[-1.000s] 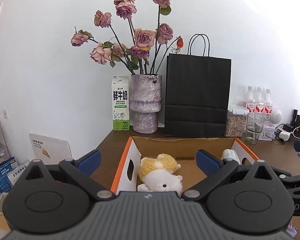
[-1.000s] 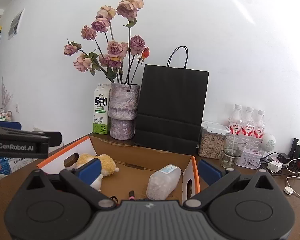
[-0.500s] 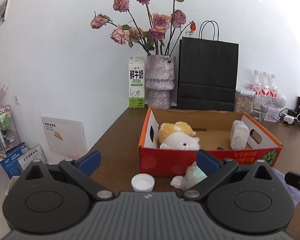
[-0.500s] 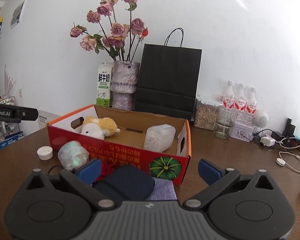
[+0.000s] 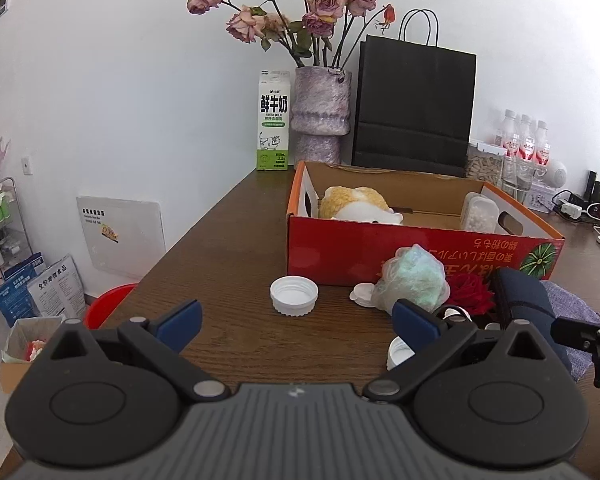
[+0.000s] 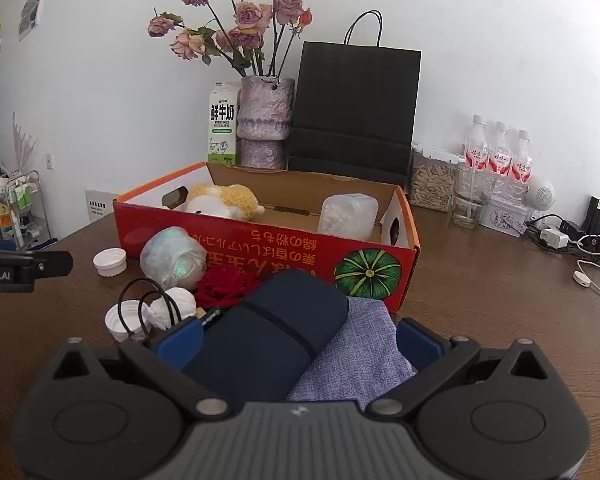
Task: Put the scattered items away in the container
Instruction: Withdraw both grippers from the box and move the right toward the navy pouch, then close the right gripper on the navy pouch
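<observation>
A red cardboard box [image 5: 416,256] [image 6: 260,242] holds a yellow-white plush toy [image 5: 356,206] [image 6: 220,202] and a clear plastic jar [image 5: 478,212] [image 6: 346,216]. In front of it on the table lie a white lid [image 5: 294,294] [image 6: 110,262], a wrapped bluish bundle [image 5: 414,280] [image 6: 172,256], a red rose [image 6: 228,284], a second white lid [image 6: 122,322], a navy pouch [image 6: 268,336] and a blue-grey cloth [image 6: 360,356]. My left gripper [image 5: 296,322] is open and empty, just short of the white lid. My right gripper [image 6: 298,338] is open, its fingers either side of the pouch and cloth.
At the back stand a milk carton [image 5: 274,120], a vase of dried roses [image 5: 320,116], a black paper bag [image 5: 414,108], a seed jar [image 6: 434,178], a glass [image 6: 470,196] and water bottles [image 6: 498,152]. Cables and chargers [image 6: 580,244] lie at the right. The table's left edge drops to the floor.
Both grippers have pulled back from above the box and dropped low to the table in front of it. The scattered items have come into view. Both stay open.
</observation>
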Demonstrator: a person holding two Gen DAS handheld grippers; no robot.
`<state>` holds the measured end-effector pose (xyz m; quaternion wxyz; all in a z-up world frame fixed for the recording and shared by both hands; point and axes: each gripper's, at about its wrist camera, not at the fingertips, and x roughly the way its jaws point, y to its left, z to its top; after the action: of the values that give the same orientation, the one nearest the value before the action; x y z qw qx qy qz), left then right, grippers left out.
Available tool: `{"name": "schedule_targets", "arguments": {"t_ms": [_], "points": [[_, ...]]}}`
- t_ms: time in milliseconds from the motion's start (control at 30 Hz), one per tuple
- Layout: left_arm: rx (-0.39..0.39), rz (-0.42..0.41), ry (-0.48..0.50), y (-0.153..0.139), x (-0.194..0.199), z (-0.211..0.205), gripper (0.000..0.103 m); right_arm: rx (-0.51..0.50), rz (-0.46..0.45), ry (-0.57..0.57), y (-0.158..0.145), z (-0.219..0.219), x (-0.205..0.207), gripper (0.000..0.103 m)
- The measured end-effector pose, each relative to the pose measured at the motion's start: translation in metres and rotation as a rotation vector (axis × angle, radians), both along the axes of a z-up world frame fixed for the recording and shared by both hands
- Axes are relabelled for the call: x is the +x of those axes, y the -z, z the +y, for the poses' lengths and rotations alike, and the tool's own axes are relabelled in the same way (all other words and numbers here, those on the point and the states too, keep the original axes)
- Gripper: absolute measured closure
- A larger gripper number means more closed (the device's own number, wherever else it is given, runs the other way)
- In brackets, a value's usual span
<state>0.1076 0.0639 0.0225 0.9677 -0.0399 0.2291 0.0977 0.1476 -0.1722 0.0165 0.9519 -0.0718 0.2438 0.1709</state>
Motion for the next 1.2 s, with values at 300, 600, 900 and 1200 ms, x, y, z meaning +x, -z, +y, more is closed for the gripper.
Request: {"name": "schedule_targets", "arguments": {"t_ms": [300,600,900,1200], "points": [[-0.015,0.019,0.007,0.008,0.008,0.007,0.000,-0.005,0.073,0.026,0.004,0.018,0.021,0.005],[-0.046,-0.001,0.015,0.007,0.012,0.018,0.000,0.011,0.217,0.075,0.005,0.032,0.062,0.010],[-0.075,0.003,0.005,0.011,0.013,0.026,0.000,-0.115,0.206,0.103,0.018,0.057,0.071,0.020],[-0.071,0.002,-0.003,0.008,0.010,0.026,0.000,-0.072,0.158,0.070,0.007,0.044,0.056,0.055]]}}
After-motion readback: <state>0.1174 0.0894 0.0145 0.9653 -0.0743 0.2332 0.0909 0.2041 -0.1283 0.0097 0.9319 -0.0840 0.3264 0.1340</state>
